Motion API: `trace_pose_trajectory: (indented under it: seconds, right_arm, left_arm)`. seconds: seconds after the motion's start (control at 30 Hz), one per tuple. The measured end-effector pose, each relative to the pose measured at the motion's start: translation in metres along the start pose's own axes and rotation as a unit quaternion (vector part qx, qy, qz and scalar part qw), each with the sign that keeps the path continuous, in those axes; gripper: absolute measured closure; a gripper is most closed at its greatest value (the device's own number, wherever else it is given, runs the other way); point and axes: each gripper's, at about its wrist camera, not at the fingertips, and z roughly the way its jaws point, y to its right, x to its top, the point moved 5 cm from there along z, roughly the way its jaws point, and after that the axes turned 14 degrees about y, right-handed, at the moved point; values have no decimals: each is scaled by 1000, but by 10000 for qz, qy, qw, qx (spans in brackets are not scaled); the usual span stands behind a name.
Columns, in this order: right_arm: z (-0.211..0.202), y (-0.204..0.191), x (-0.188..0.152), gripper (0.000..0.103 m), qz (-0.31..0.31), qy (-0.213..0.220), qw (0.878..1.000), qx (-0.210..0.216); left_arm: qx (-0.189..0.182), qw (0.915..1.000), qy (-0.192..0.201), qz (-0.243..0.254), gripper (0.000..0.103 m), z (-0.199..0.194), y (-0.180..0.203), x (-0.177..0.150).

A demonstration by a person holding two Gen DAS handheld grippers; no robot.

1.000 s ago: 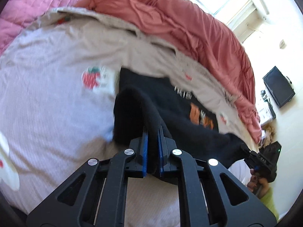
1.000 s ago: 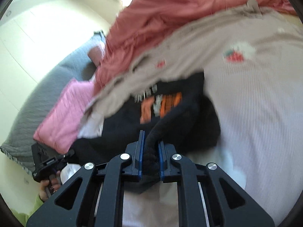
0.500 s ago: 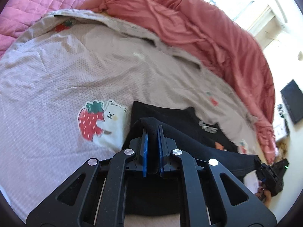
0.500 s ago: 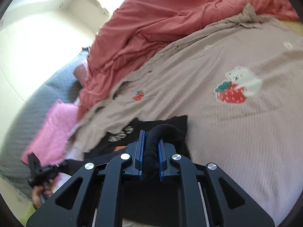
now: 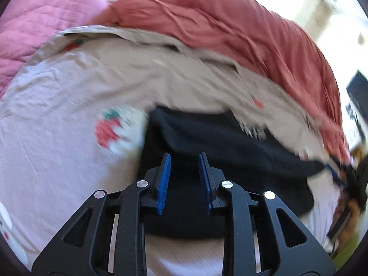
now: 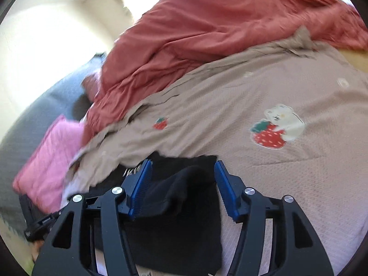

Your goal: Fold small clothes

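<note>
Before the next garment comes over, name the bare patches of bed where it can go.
Free: the beige cover beside the black garment, below the strawberry bear print; in the left wrist view, the stretch between that print and the pink quilt. Crowded: the far side, under the heaped red blanket.

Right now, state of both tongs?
Left tongs: opening, pads clear of the black fabric garment between them.
Right tongs: opening, the garment's fold loose between the pads.

The folded black garment [image 6: 184, 234] lies on the beige strawberry-print sheet [image 6: 287, 184] of the bed, with the rumpled red quilt [image 6: 207, 27] behind it.
</note>
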Motion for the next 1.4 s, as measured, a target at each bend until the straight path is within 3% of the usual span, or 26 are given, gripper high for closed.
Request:
trace_pose_trajectory:
  seconds: [0.13, 0.23, 0.33, 0.43, 0.57, 0.7, 0.83, 0.97, 1.13, 1.27, 1.4]
  right_arm:
    - [-6, -43, -11, 46, -832, -374, 9936, 662]
    - [4, -70, -45, 42, -1470, -1288, 9740, 1145]
    - [19, -75, -85, 42, -2055, -2142, 9495, 1017]
    - [34, -68, -99, 42, -2226, -2402, 9421, 726]
    - [45, -60, -87, 29, -2054, -2047, 9553, 581]
    - [53, -47, -77, 29, -1732, -1721, 9686, 460]
    - [52, -37, -67, 29, -1763, -1481, 9729, 198]
    - [50, -27, -56, 28, -1555, -1269, 9797, -17]
    - [46, -13, -51, 26, -1325, -1299, 9823, -258]
    - [42, -8, -50, 23, -1224, -1340, 9827, -381]
    - [39, -1, -50, 23, -1125, -1411, 9823, -502]
  left_arm:
    - [-379, 9966, -449, 581, 83, 17, 44, -28]
    - [-503, 9918, -692, 951, 73, 41, 74, -42]
    - [-588, 9889, -787, 1113, 72, 60, 92, -40]
    - [-536, 9879, -807, 1211, 70, 77, 102, -33]
    - [-415, 9899, -698, 1161, 66, 99, 107, -13]
    - [-277, 9942, -302, 999, 63, 103, 108, 18]
    - [-203, 9970, -94, 744, 55, 90, 97, 34]
    - [1, 9978, 64, 666, 53, 67, 72, 30]
    - [470, 9984, 174, 277, 47, 34, 18, 16]
    - [729, 9972, 19, -158, 43, 18, -21, -4]
    - [731, 9963, -104, -437, 40, 12, -38, -19]
